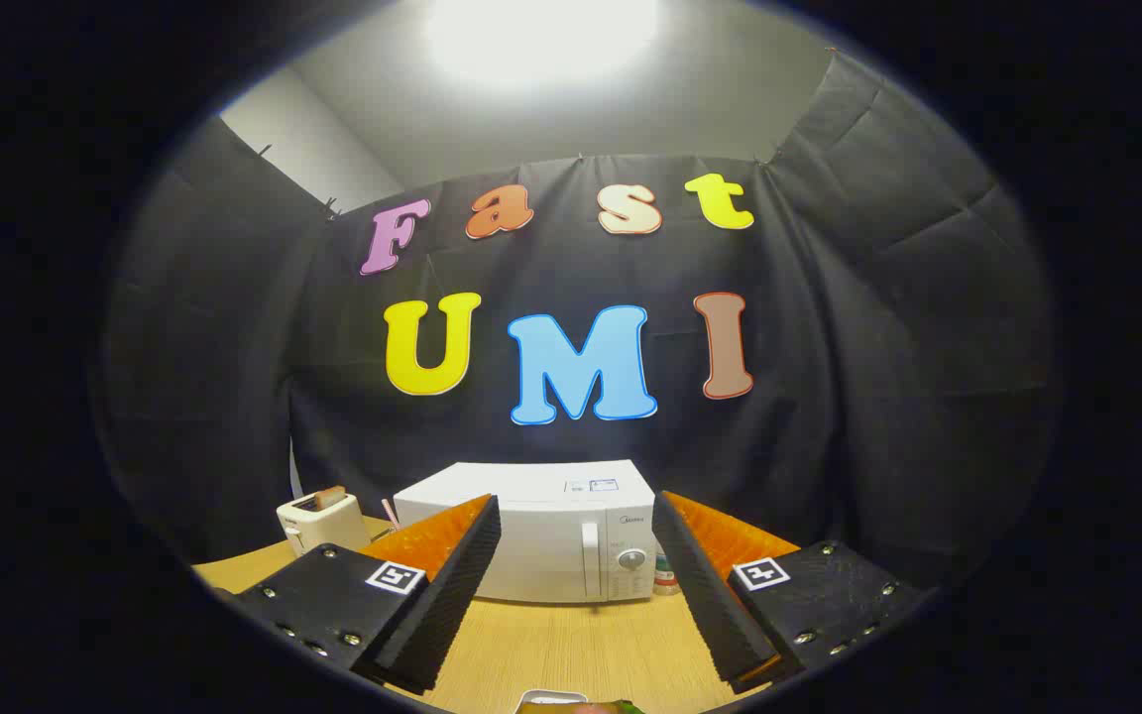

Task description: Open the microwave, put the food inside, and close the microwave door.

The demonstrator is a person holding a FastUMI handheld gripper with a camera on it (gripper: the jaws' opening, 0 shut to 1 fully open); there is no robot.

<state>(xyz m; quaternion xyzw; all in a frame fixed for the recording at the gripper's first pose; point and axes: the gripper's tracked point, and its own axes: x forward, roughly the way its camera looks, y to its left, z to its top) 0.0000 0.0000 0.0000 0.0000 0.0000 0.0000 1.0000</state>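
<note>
I have the gripper (576,585) spread wide with nothing between its fingers, hovering over the desk (561,645), and the white microwave (531,535) sits beyond them at the back, door closed. Its vertical handle (589,560) stands just left of the dial (631,559), so I judge the first job is opening: I would line the fingers up on that handle, close on it squarely, then pull along the door's arc. The food (581,706) peeks in just below the fingers, close to me. A toaster (320,521) stands left of the microwave, well clear
</note>
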